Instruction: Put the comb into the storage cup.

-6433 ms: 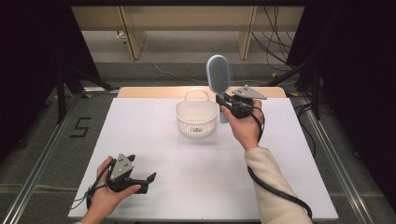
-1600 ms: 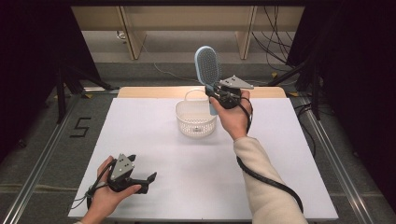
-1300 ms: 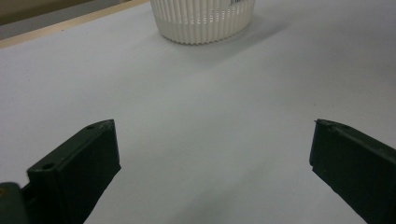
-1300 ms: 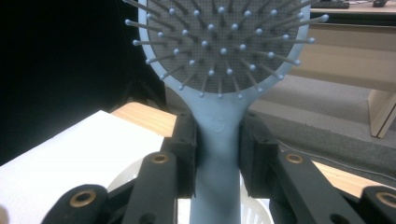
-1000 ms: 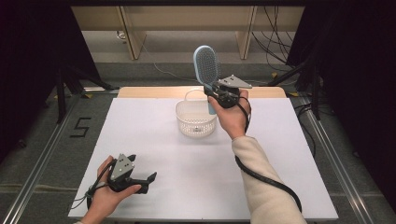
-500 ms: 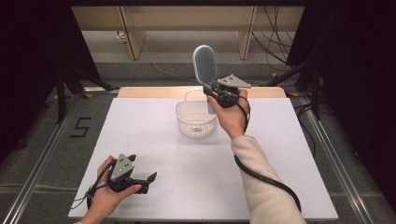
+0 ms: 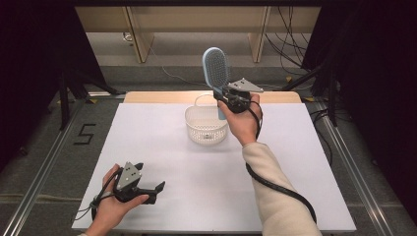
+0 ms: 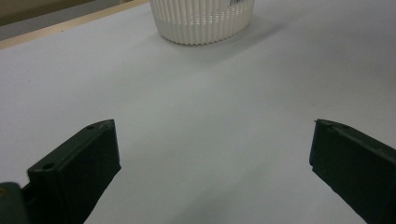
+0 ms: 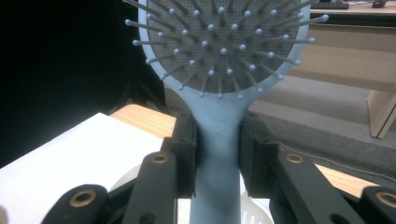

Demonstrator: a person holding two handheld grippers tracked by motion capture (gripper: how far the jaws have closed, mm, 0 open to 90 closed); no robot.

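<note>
A light blue hairbrush stands upright in the air, its handle end hanging over the white ribbed basket at the back middle of the table. My right gripper is shut on the brush's handle, the pads pressing on both sides just below the bristled head. My left gripper rests low at the front left of the table, held by a hand, and its jaws stand wide open with nothing between them. The same basket lies ahead of it.
The white table top has a wooden strip along its far edge. Metal rails run along both sides of the table on the floor. A black cable trails from the right gripper down the sleeve.
Since the earliest frame the right gripper has carried the brush a little to the left, over the basket's right rim. Over the last second nothing has visibly moved. The left gripper has stayed put.
</note>
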